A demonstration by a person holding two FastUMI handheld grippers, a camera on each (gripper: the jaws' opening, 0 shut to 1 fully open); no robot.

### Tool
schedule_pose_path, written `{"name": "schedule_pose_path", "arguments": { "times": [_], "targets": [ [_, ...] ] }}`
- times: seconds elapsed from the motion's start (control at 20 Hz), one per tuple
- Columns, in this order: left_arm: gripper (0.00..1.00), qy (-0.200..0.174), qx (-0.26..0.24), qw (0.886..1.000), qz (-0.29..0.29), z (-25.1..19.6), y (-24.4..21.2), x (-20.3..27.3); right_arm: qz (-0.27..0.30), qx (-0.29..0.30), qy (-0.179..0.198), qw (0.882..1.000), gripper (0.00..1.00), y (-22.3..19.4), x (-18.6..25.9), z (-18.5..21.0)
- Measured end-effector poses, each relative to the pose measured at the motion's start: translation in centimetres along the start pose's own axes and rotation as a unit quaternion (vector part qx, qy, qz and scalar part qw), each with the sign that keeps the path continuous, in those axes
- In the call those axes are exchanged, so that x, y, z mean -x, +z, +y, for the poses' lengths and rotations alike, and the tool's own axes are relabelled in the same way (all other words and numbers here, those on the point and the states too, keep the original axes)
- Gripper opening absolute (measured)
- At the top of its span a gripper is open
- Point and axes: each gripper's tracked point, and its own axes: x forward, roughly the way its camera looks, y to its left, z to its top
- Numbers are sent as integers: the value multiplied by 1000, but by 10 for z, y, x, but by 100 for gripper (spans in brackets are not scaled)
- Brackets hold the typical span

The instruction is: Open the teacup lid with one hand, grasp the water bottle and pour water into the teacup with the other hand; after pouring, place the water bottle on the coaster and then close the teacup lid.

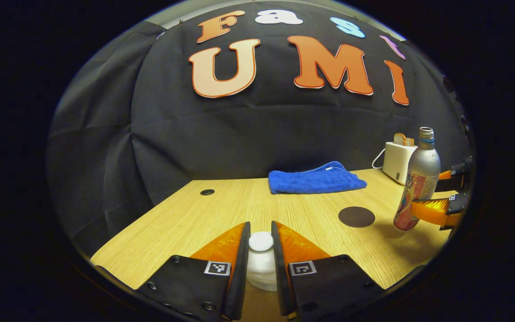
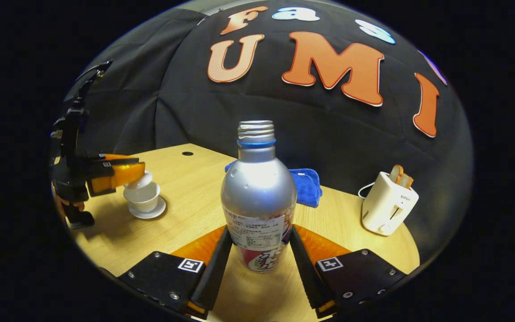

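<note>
The silver metal water bottle (image 2: 258, 192) carries a printed label with small text too blurred to make out, and the white toaster (image 2: 387, 205) bears an illegible mark.

Silver water bottle (image 2: 258, 188), white teacup (image 2: 142, 196), blue towel (image 1: 314, 179), dark coaster (image 1: 356, 217)

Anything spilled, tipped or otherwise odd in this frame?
No spill shows. The bottle is uncapped, held by the right gripper. The left gripper grips the lid over the teacup.
</note>
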Motion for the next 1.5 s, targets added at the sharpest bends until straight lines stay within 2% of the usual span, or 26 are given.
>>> {"name": "schedule_pose_path", "arguments": {
  "times": [0.3, 0.5, 0.65, 0.95, 1.25, 1.5],
  "targets": [
    [34, 15, 0, 1000, -14, 21, 8, 9, 4, 69, -14, 998, 77, 11, -5, 4],
    [34, 32, 9, 999, -19, 45, 9, 17, 0, 122, -24, 992, 77, 21, -7, 9],
    [34, 45, 20, 999, -20, 63, 8, 23, -2, 162, -18, 987, 77, 28, -16, 25],
    [34, 71, 32, 997, -29, 100, 10, 39, -9, 241, -5, 971, 77, 36, -31, 59],
    [34, 89, 38, 995, -24, 130, 1, 50, -22, 334, -22, 942, 77, 48, -35, 68],
    [34, 101, 38, 994, -20, 146, -5, 57, -15, 370, -9, 929, 77, 48, -52, 85]
  ]
}}
